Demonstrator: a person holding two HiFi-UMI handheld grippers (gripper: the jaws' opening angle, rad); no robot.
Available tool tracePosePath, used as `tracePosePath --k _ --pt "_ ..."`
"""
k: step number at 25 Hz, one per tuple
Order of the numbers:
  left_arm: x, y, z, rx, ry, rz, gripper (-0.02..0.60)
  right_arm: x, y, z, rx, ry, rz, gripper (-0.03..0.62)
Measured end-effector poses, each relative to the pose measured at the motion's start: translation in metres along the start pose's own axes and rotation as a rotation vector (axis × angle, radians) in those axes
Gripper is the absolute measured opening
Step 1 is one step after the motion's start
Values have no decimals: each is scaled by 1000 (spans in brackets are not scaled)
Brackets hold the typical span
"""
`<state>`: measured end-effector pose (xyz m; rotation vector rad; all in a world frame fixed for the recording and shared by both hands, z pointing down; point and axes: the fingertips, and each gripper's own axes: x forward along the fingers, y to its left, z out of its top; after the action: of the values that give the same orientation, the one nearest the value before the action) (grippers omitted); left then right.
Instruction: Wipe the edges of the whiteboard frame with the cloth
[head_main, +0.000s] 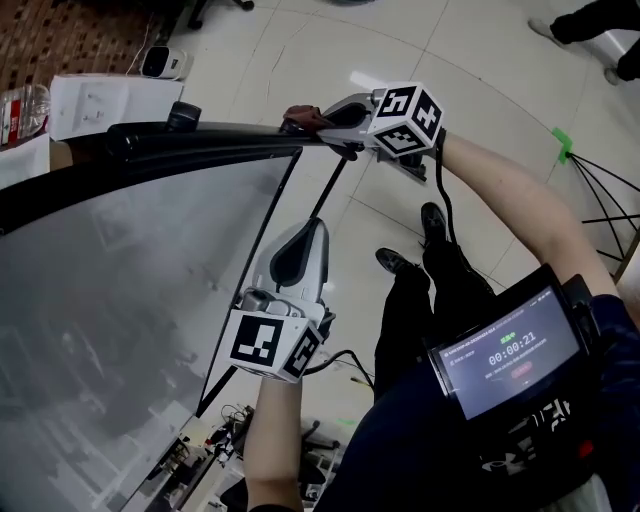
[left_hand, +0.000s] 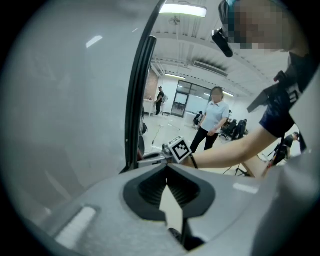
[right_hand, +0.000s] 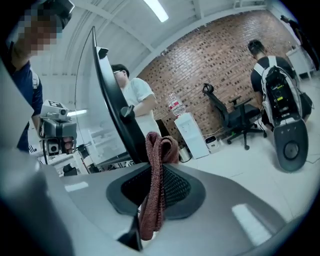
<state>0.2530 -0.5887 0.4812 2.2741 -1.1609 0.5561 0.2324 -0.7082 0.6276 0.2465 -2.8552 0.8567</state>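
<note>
Step in hand, as I judge it: wiping the top edge. The whiteboard (head_main: 120, 300) fills the left of the head view, pale grey and streaked. Its dark frame (head_main: 210, 140) runs along the top to the corner, where a thin side rail drops away.

Next move, my guess: draw the rag along the top rail away from the corner, or turn down onto the side rail. Either way I need steady pressure and the fold kept flat on the rail. A snag at the corner could tug it out of the grip.

Right gripper (head_main: 312, 124): sits at the top corner, arm stretched out over the board. Its jaws are closed tight on the cloth (right_hand: 156, 165), a rust-red knitted rag. The rag is folded double, runs up between the pads and sticks out past the tips. The free end bunches just against the frame's edge (contact looks likely in the head view, though I cannot be sure of it in the right gripper view).

Left gripper (left_hand: 167, 169): held lower, just beside the side rail and not touching it. The pad tips meet, with only a sliver of floor showing between the pads behind them. It has nothing in its grip.
</note>
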Motion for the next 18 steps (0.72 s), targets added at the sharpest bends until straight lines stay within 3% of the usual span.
tracePosePath --k 7,13,18 --pt "17 6 -24 -34 27 -12 5 8 -27 -36 146 -6 -12 52" --pt "30 5 -43 -79 42 -38 5 12 -45 -56 362 -52 11 52" --pt "43 6 -64 -101 64 -46 5 18 -61 -82 410 -29 -4 52"
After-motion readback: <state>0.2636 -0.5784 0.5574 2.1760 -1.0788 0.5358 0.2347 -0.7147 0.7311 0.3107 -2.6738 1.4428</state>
